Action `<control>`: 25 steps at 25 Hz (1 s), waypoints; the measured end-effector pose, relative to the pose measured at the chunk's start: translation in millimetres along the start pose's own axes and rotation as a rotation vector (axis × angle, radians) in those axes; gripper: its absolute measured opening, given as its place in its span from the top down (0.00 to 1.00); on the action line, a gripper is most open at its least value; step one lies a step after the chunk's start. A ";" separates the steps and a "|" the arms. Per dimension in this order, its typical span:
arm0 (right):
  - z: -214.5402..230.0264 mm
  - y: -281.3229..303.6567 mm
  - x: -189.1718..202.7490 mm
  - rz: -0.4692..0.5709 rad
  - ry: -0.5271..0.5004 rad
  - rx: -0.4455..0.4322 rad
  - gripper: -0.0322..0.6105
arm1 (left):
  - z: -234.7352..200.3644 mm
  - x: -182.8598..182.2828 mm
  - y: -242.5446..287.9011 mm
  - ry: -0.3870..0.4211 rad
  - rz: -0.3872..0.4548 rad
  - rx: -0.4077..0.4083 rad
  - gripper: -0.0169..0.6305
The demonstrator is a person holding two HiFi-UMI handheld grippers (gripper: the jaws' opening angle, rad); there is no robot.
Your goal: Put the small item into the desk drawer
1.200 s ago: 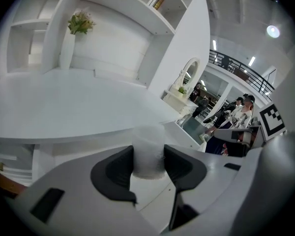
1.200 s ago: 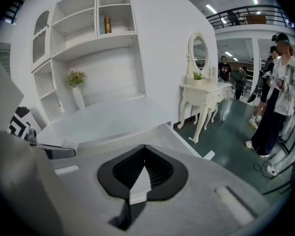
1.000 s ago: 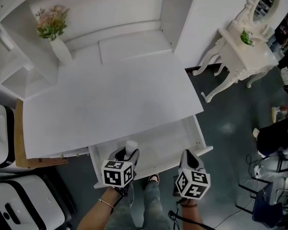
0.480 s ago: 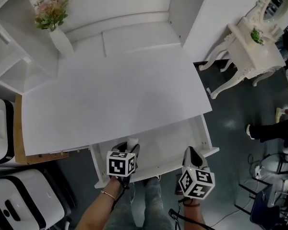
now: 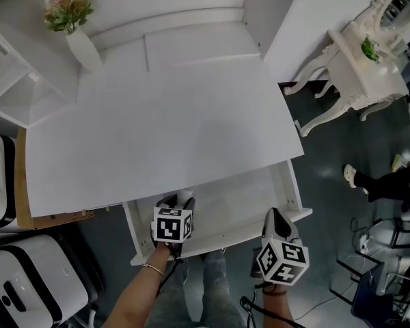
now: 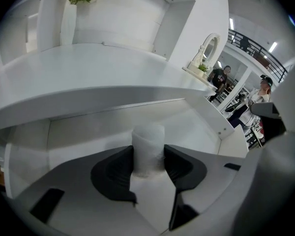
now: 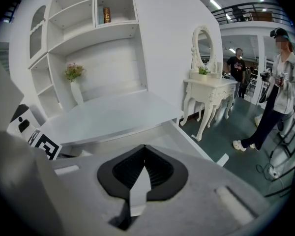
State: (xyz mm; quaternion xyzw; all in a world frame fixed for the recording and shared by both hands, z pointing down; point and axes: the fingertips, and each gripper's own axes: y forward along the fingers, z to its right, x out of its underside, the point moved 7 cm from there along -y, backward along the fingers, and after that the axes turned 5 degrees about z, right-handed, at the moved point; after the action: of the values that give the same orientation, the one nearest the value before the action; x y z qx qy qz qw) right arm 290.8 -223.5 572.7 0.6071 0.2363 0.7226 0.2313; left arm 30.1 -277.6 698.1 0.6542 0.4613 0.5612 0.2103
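Left gripper view: left tool (image 6: 148,152) clenching small white item (image 6: 148,134) above open drawer (image 5: 239,207); right tool (image 7: 145,149) hanging clenched, empty, at drawer's front corner.

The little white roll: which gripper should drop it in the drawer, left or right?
Left. The left gripper holds the small white roll between its jaws, over the open drawer. The right gripper is shut and empty near the drawer's front edge.

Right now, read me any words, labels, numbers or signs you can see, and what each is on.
No readable text anywhere.
Left marker cube, right marker cube: black-and-white square patterns only, no letters.
Brown container on the upper shelf: any label is too small to read.
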 end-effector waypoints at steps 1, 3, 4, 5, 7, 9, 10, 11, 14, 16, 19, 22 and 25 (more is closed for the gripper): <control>0.7 -0.3 1.1 -0.002 0.000 0.001 0.94 | -0.4 0.6 2.0 0.005 -0.003 -0.005 0.70; 1.8 -0.9 3.3 -0.007 0.000 0.002 0.94 | -1.3 1.6 5.5 0.010 -0.005 -0.013 0.70; 2.5 -1.1 4.3 -0.009 0.001 0.002 0.94 | -1.8 1.9 6.9 0.011 -0.004 -0.018 0.70; 3.4 -1.3 5.3 -0.011 0.000 0.003 0.94 | -2.1 2.3 8.3 0.011 -0.004 -0.022 0.70; 5.7 -1.7 7.0 -0.014 -0.001 0.005 0.94 | -2.9 3.1 11.4 0.010 -0.008 -0.035 0.70; 7.8 -2.6 8.5 -0.014 -0.004 0.008 0.94 | -4.3 3.5 14.2 0.007 -0.013 -0.052 0.70; 8.7 -3.1 9.1 -0.014 -0.006 0.009 0.94 | -5.0 3.4 15.5 0.006 -0.013 -0.059 0.70; 9.4 -3.4 9.6 -0.013 -0.008 0.011 0.94 | -5.7 3.1 16.9 0.006 -0.012 -0.063 0.70; 9.9 -4.5 10.5 -0.013 -0.010 0.014 0.94 | -7.8 2.7 21.1 0.020 -0.011 -0.072 0.70; 9.8 -5.8 10.8 -0.013 -0.008 0.016 0.94 | -8.8 2.9 22.9 0.035 -0.008 -0.076 0.70; 10.2 -7.0 11.9 -0.012 -0.005 0.016 0.94 | -10.1 5.2 23.4 0.032 -0.017 -0.080 0.69; 10.8 -8.8 12.9 -0.010 -0.003 0.018 0.94 | -11.1 6.4 24.2 0.028 -0.013 -0.075 0.69; 11.5 -9.3 13.1 -0.006 0.004 0.022 0.94 | -11.9 5.3 25.2 0.033 -0.005 -0.076 0.68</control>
State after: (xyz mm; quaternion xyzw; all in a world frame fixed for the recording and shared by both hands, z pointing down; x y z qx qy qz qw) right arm 300.5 -207.4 578.8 0.6075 0.2465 0.7203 0.2266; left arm 28.0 -288.2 724.3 0.6352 0.4447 0.5887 0.2284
